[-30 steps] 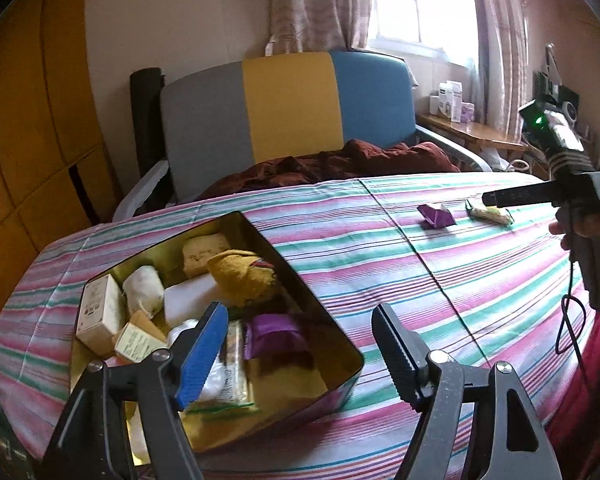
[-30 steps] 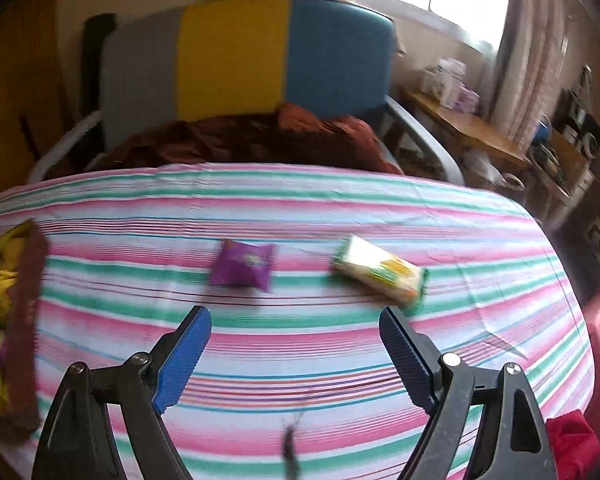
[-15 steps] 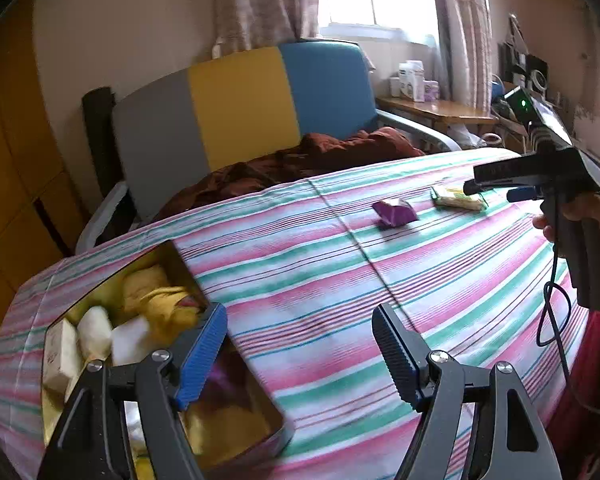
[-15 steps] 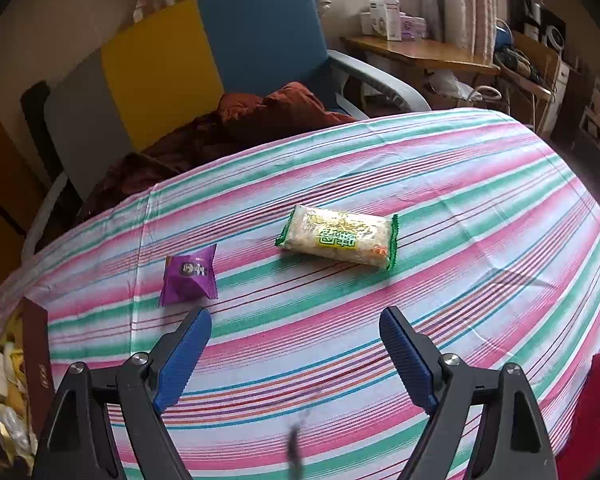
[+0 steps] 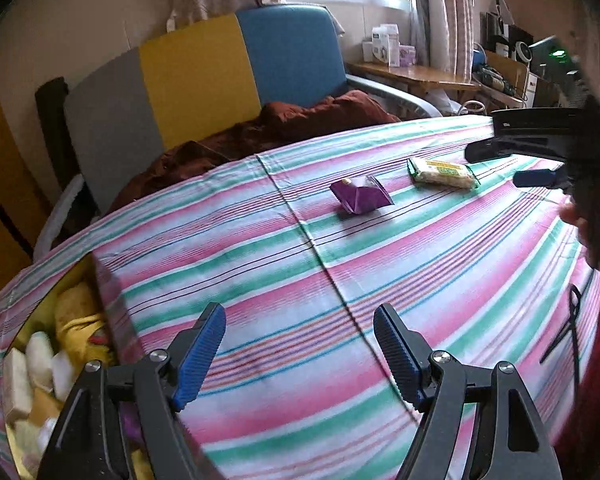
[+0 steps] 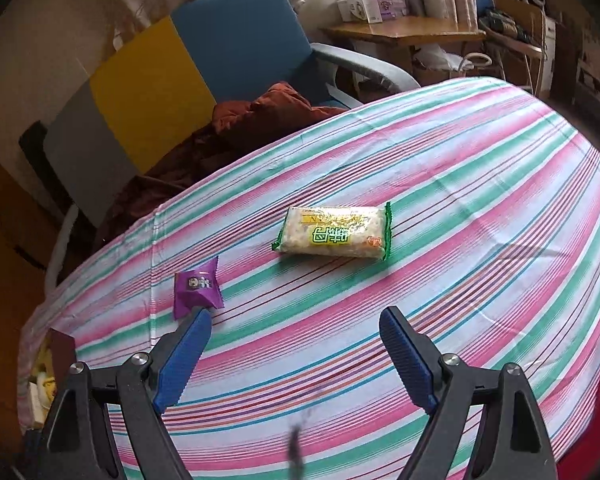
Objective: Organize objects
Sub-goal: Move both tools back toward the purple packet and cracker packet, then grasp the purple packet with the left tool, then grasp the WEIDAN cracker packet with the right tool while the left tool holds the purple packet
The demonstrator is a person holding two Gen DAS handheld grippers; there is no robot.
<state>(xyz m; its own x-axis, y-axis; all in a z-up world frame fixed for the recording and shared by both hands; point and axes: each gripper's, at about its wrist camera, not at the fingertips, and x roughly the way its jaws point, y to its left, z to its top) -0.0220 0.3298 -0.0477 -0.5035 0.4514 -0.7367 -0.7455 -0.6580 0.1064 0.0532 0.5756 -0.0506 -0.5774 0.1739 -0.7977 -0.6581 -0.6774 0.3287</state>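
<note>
Striped tablecloth [image 6: 440, 200] lies bare around purple packet [image 6: 198, 290] and cracker pack [image 6: 334, 236]; each gripper [image 5: 300, 346] gapes empty.

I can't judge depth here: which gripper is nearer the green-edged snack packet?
Right. The right gripper hangs open just short of the snack packet, which lies ahead between its fingers. The left gripper, also open, sits farther back, beyond the purple packet.
</note>
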